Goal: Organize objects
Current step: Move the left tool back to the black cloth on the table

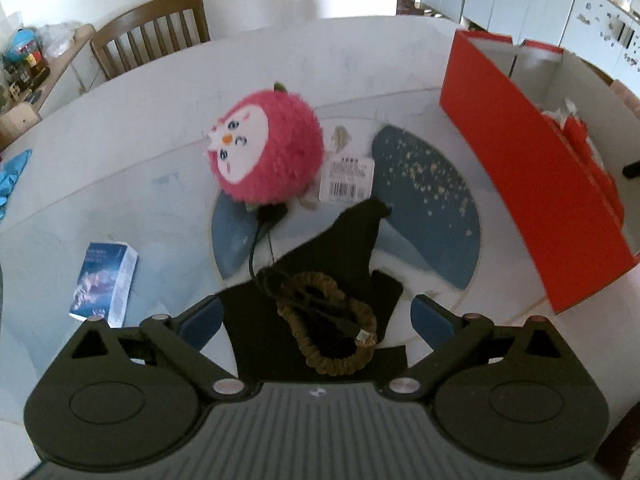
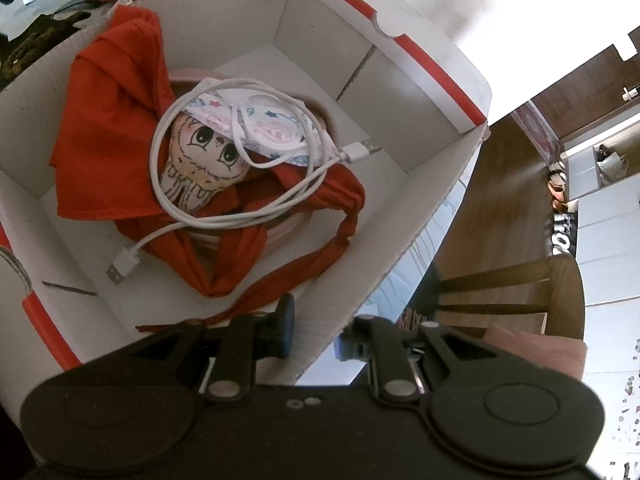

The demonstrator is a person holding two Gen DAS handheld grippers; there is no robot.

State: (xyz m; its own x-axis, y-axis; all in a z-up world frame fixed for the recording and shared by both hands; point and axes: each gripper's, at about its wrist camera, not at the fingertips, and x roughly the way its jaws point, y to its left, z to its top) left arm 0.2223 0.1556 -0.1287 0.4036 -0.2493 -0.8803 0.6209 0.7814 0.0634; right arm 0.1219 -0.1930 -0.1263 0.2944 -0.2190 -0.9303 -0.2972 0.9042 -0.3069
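Observation:
My left gripper [image 1: 316,316] is open above a black cloth [image 1: 336,248] with a brown scrunchie [image 1: 332,320] and a black cable on it. A pink plush toy [image 1: 264,152] with a barcode tag [image 1: 348,178] lies beyond on the table. The red and white box [image 1: 532,184] stands at the right. My right gripper [image 2: 312,340] grips the box's near wall [image 2: 332,304], one finger inside and one outside. Inside lie a red cloth [image 2: 108,120], a white USB cable [image 2: 192,216], a drawn-face doll [image 2: 200,160] and a patterned mask [image 2: 272,124].
A small blue and white pack [image 1: 106,284] lies on the table at the left. A wooden chair [image 1: 156,32] stands behind the table. Blue gloves [image 1: 10,176] lie at the far left edge. Another chair [image 2: 520,304] stands right of the box.

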